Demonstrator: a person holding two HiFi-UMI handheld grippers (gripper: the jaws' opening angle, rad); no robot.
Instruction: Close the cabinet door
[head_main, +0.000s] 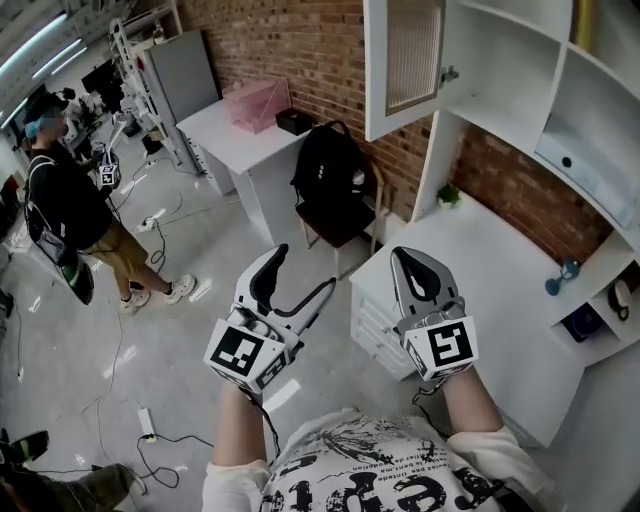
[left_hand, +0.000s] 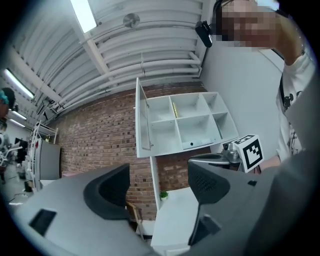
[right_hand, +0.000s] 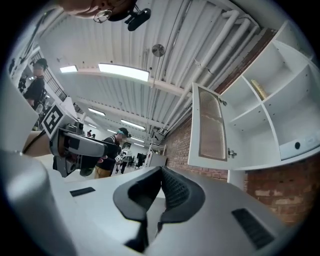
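- Tongs first: the left tongs (head_main: 300, 275) stand open with nothing between them, and the right tongs (head_main: 415, 268) are pressed together on nothing. Both are held low, well apart from the door.
- White wall cabinet (head_main: 520, 60): its compartments lie bare to the room. A hard shove could slam the door against the frame and make it bounce back open.
- White bench (head_main: 490, 290): it juts out under the cabinet, so reaching up across it may bring an arm against its edge.
- White-framed door with a ribbed glass panel (head_main: 410, 55): it is swung wide out, high above the tongs. Closed tips may skid on the smooth frame. Pressing on the glass risks cracking it, and an open jaw could catch the door's edge or get pinched as the door shuts.
- Small green potted plant (head_main: 447, 195): it sits on the bench just beneath the door's swing, and a careless arm might knock it over.
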